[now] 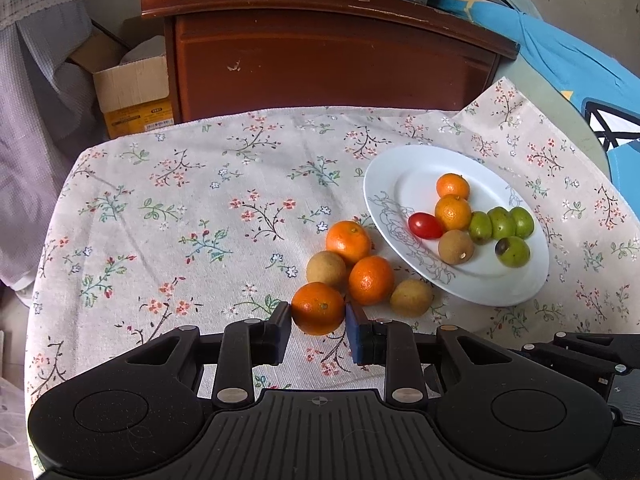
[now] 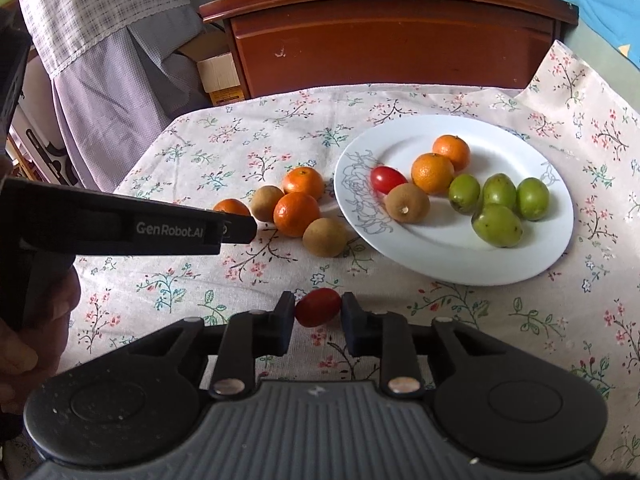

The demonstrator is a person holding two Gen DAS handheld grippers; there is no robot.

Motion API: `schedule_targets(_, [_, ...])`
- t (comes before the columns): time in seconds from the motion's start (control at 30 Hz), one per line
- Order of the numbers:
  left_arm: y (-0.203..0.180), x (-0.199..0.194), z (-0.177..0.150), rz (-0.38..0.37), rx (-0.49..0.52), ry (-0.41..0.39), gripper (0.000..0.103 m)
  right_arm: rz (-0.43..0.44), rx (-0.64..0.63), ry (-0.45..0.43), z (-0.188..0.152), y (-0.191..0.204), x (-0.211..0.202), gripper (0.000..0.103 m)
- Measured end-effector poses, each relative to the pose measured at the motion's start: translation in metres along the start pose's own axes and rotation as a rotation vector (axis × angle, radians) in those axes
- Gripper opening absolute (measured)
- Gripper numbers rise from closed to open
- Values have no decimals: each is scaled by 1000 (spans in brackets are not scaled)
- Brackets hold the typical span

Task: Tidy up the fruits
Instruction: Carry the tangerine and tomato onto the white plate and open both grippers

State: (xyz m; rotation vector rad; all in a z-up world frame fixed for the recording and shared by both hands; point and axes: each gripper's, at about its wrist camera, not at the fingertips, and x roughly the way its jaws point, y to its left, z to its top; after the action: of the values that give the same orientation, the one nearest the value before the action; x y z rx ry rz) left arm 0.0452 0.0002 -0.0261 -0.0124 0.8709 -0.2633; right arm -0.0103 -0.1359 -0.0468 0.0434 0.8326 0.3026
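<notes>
My left gripper [image 1: 319,316] is shut on an orange tangerine [image 1: 318,307] just above the floral cloth. Beside it lie two more tangerines [image 1: 371,280] and two brown longans [image 1: 411,297]. The white plate [image 1: 404,168] to the right holds two tangerines [image 1: 453,212], a cherry tomato [image 1: 425,225], a longan [image 1: 455,246] and several green fruits [image 1: 502,224]. My right gripper [image 2: 318,312] is shut on a red cherry tomato [image 2: 318,306] in front of the plate [image 2: 500,136]. The left gripper [image 2: 120,228] shows in the right wrist view, hiding part of its tangerine [image 2: 231,206].
A brown wooden cabinet [image 1: 328,68] stands behind the table. A cardboard box [image 1: 132,92] sits at the back left, with hanging cloth further left. Blue fabric [image 1: 560,52] lies at the back right. The floral tablecloth [image 1: 180,200] covers the table.
</notes>
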Motion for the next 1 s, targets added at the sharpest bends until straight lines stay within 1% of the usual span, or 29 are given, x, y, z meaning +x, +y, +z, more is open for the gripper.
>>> schedule_targets(0.23, [-4,-6,3,8,17,-17,27,21,3,-48,13,1,-17,25])
schedule_targets(0.47, [-9,-14,10,-6,30,-46,27,20,33,-96,27,-7,-34,25])
schedule_targets(0.77, [-21,-26,24,-24,69,-104,27,15,108,-136,51,-35,-52,25])
schedule_targets(1.0, [-23,-35,45,-86,69,-149,27,5,160,-183,74,-67,-64,25])
